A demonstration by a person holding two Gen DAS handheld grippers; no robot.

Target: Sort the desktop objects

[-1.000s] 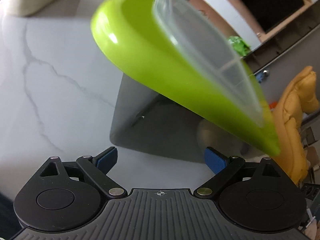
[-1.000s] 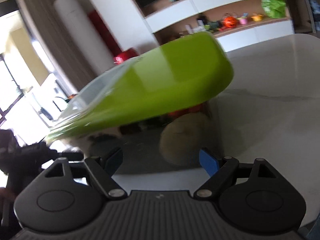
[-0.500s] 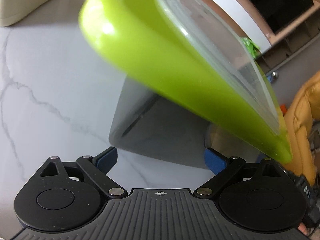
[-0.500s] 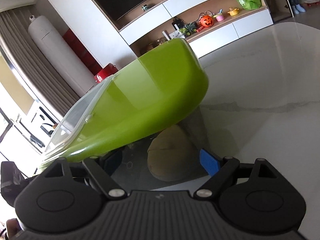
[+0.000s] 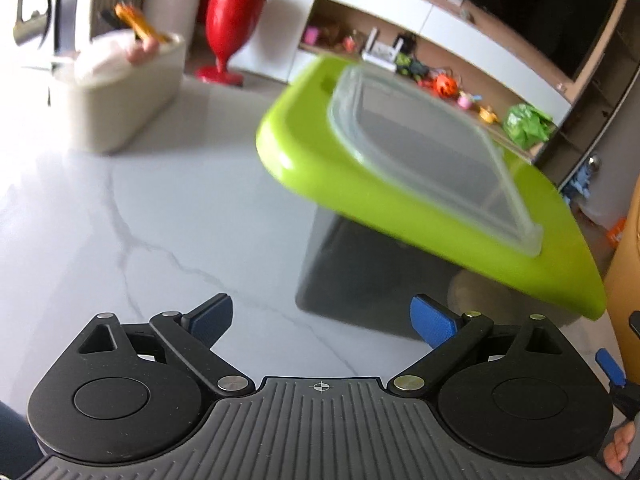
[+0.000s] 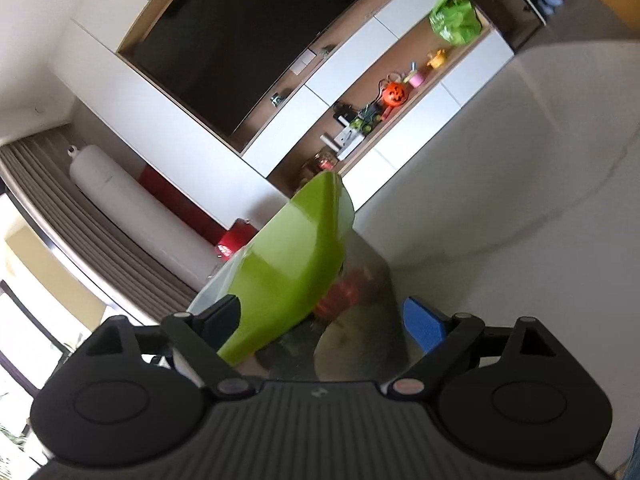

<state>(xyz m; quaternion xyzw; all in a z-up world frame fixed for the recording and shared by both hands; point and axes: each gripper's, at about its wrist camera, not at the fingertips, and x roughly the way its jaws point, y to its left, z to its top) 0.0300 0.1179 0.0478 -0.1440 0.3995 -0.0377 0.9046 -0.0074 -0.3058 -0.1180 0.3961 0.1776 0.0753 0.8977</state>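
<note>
My left tongs stand open, jaws wide apart and tilted down toward the white marble surface, with nothing between the blue pads. My right tongs point more nearly level. Their jaws are opening, and the near end of the green lid lies between them; the lid passes just beside the dark left pad, and I cannot tell whether that pad touches it. The blue right pad is clear of it.

In the left wrist view, the green lid is tilted above a clear plastic box, raised toward the far left and sloping down to the right. A transparent panel is set in its top face. The box stands on the surface to the right of my left tongs, and its contents are blurred: a tan rounded item and something orange-red show through the wall in the right wrist view.

A cream-white bin sits on the far left of the surface, well apart from the box, with items sticking out of its top. Beyond the surface, a red vase stands on the floor, and a wall shelf carries small toys and a green bag. A fingertip of my right hand shows at the lower right edge.
</note>
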